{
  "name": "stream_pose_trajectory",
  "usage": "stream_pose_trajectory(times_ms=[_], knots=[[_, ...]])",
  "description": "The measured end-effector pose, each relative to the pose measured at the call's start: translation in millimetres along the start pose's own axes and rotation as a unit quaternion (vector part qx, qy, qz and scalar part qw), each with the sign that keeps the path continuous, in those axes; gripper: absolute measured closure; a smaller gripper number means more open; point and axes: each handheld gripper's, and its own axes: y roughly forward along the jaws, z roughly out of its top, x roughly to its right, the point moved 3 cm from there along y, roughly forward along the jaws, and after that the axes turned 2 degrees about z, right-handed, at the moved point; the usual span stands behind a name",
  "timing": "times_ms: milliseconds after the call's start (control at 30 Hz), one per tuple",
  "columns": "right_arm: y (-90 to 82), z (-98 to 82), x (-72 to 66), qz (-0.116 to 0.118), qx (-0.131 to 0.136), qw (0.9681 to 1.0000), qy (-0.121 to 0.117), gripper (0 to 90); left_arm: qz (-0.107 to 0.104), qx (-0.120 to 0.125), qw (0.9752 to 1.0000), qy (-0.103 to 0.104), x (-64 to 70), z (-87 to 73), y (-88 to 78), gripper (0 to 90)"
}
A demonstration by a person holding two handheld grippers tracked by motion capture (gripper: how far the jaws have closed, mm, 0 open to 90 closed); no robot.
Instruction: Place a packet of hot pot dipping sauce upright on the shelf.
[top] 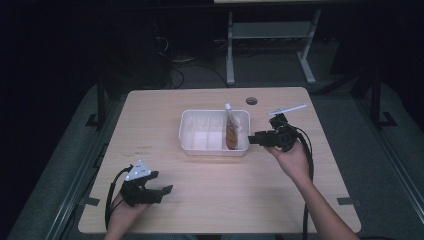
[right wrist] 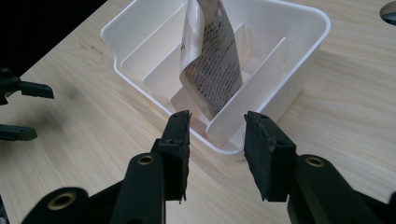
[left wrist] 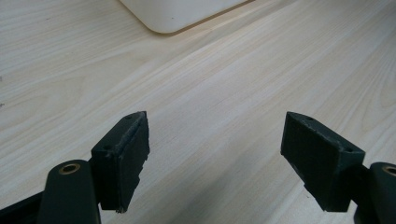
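Note:
A white divided tray (top: 187, 117) sits at the middle of the wooden table. A printed pouch (top: 231, 131) with a white cap stands tilted in its rightmost compartment. My right gripper (top: 251, 139) is held at the tray's right side, pointing at it. In the right gripper view its jaws (right wrist: 215, 135) stand open just outside the tray's wall (right wrist: 303, 60), level with a divider, and the pouch (right wrist: 212, 60) leans inside, apart from the pads. My left gripper (top: 167, 190) rests low near the front left, open (left wrist: 215, 140) over bare wood, with a tray corner (left wrist: 173, 14) far ahead.
A round cable hole (top: 251, 101) lies in the table behind the tray. The table's front edge runs close under both forearms. A white metal frame (top: 270, 30) stands on the dark floor beyond the far edge. The left gripper (right wrist: 28, 112) appears at the right gripper view's left edge.

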Motion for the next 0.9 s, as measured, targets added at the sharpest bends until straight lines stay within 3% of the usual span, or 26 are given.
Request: stream_pose_trajectory(times_ms=[900], knots=[[-19.9, -31.9, 22.6, 0.009, 0.008, 0.9995, 0.030, 55.2, 0.006, 0.002, 1.0000, -0.003, -1.4, -0.7, -1.8, 21.5]])
